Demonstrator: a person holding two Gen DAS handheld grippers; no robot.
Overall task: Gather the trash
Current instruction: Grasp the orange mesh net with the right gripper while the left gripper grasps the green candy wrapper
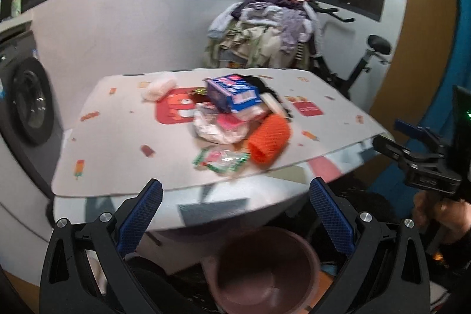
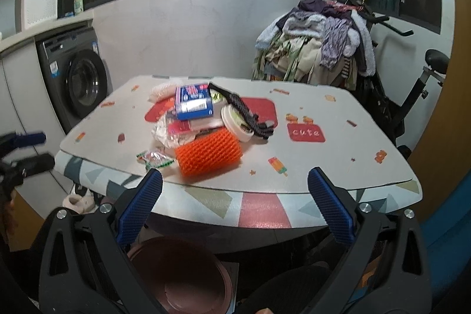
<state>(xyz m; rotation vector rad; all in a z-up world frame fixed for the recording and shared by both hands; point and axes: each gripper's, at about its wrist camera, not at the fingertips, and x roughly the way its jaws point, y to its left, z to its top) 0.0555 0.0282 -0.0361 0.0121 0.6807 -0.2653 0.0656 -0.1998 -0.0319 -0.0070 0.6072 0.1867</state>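
Observation:
A heap of trash sits mid-table: a blue box (image 1: 232, 91) (image 2: 193, 102) on top, an orange mesh sleeve (image 1: 268, 139) (image 2: 209, 152), a green-edged wrapper (image 1: 220, 160) (image 2: 154, 159), crumpled clear plastic (image 1: 215, 128) (image 2: 169, 134), a round white lid (image 2: 235, 121) and a black strap (image 2: 244, 111). A brown bin (image 1: 265, 267) (image 2: 176, 275) stands on the floor below the near table edge. My left gripper (image 1: 235, 214) is open and empty, short of the table. My right gripper (image 2: 235, 214) is also open and empty; it appears in the left wrist view (image 1: 412, 149).
The table (image 1: 123, 149) (image 2: 338, 167) has a white patterned top. A washing machine (image 2: 76, 78) (image 1: 26, 102) stands at the left. A clothes pile (image 2: 318, 46) (image 1: 262, 31) on an exercise bike (image 2: 412, 96) sits behind the table at right. Slippers (image 2: 78, 200) lie underneath.

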